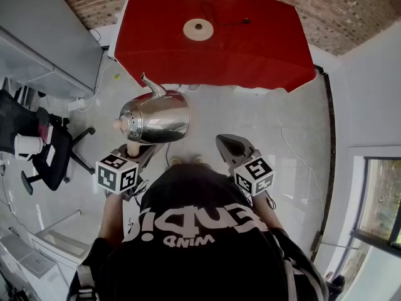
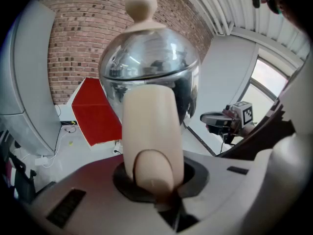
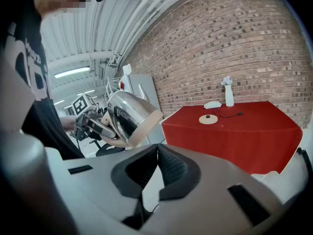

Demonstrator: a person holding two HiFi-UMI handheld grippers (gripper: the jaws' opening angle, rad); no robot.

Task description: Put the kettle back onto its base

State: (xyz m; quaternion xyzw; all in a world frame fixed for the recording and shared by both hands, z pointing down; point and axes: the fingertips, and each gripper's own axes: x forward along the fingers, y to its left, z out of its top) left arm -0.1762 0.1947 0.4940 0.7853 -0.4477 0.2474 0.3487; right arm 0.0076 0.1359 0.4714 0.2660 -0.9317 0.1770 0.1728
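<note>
Biggest thing here is the table [image 1: 250, 49] with the red cloth, up against the brick wall, and I'm standing back from it, so nothing's within reach yet. The kettle [image 1: 155, 118] is in the air over the floor between me and the table, tipped well over with its spout [image 1: 152, 84] aimed at the table, which I reckon comes from how I've got the handle angled. My left gripper [image 1: 133, 150] is clamped on that cream handle [image 2: 149, 131], and that's the only thing carrying it. My right gripper [image 3: 157, 151] has its jaws together on nothing, hanging off to the side as a spare. The round base [image 1: 198, 29] sits toward the far side of the cloth, bare, cord trailing off. I'd guess I'll need to level the kettle before it goes down.
</note>
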